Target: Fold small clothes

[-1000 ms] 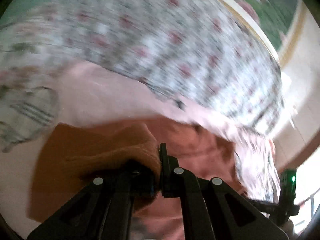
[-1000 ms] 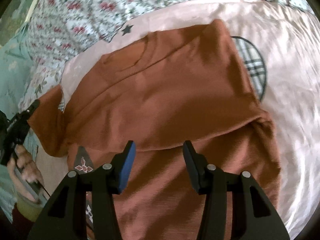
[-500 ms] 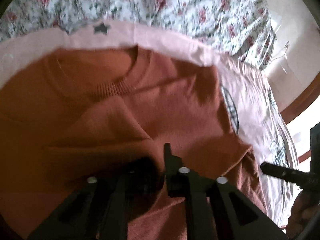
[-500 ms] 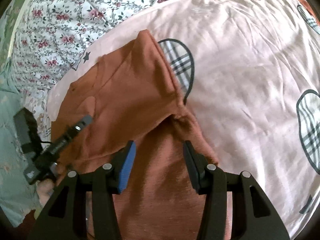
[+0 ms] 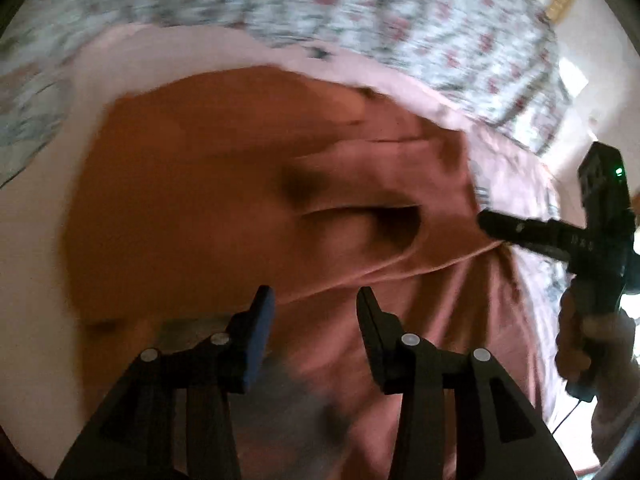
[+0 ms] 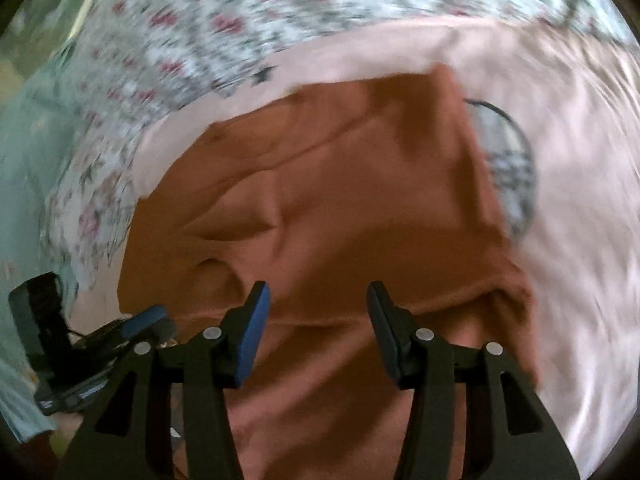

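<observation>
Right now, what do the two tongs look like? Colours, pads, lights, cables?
Both tongs, left and right, are black, angular plastic with silver screw heads. Each has one blue-padded finger. The right one's body shows a green light and a thin black cable.

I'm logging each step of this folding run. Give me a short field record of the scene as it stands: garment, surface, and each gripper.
garment: rust-orange top, partly folded, a flap doubled over its lower part
surface: pink sheet over floral bedding
left gripper: open, jaws have just been opening, no cloth between the fingers
right gripper: open above the top, jaws just opened a little wider, nothing pinched
image quality: both views blurred
</observation>
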Available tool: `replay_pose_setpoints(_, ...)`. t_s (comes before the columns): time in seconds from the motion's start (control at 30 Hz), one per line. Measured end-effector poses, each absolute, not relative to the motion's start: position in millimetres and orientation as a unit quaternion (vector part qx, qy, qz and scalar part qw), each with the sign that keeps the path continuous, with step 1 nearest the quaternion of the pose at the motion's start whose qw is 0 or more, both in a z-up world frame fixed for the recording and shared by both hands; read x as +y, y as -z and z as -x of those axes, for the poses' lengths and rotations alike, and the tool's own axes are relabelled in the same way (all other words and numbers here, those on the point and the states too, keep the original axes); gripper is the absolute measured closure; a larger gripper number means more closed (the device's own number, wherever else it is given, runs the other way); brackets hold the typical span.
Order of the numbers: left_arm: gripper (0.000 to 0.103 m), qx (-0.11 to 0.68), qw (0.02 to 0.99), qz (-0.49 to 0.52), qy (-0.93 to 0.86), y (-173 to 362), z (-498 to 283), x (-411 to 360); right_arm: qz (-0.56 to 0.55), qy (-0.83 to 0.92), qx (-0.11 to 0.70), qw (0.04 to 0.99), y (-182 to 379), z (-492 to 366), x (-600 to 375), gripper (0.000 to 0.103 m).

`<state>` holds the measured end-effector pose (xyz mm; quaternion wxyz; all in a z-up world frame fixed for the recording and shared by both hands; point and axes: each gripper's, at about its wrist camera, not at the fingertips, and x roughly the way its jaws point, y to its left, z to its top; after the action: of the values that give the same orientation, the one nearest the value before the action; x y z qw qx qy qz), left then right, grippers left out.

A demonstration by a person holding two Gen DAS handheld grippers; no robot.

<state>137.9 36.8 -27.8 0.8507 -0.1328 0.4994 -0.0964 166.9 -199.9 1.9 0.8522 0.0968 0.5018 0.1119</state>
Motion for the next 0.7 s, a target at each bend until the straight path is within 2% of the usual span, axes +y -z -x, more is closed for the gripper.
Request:
replay_pose_setpoints(0.1, 0.06, 0.505, 0.851, 0.14, 0.025, 35, -118, 86, -0.041, -0.139, 0.489, 0.86, 0, -177, -166, 0.037)
replay_pose_setpoints(0.23, 0.06, 0.513, 0.846, 0.145, -0.036, 49, -110, 129, 0.067, -0.168, 0.468, 0.865, 9, -188, -116, 0.03)
replay_pose_setpoints(0.4, 0.06, 0.522, 0.838, 0.152, -0.046, 64, -118, 150, 0.173, -0.166, 0.458, 0.856, 28, -200, -81, 0.029)
replay_pose_setpoints(0.47, 0.06, 0.521, 0.84, 0.144, -0.039, 65, -125, 149, 0.176, -0.156, 0.462, 0.855, 32, -209, -80, 0.032)
replay_pose_setpoints(0.5, 0.06, 0.521, 0.841, 0.142, -0.039, 66, -127, 149, 0.166, -0.153, 0.466, 0.855, 32, -214, -83, 0.051)
replay_pose_setpoints(0.53, 0.06, 0.521, 0.841, 0.141, -0.038, 67, -132, 148, 0.14, -0.149, 0.477, 0.855, 29, -221, -91, 0.085)
replay_pose_setpoints(0.57, 0.06, 0.52, 0.842, 0.14, -0.038, 65, -137, 146, 0.113, -0.143, 0.48, 0.858, 23, -224, -101, 0.096)
replay_pose_setpoints(0.7, 0.06, 0.511, 0.846, 0.145, -0.046, 62, -145, 147, -0.017, -0.093, 0.437, 0.894, -16, -221, -161, 0.097)
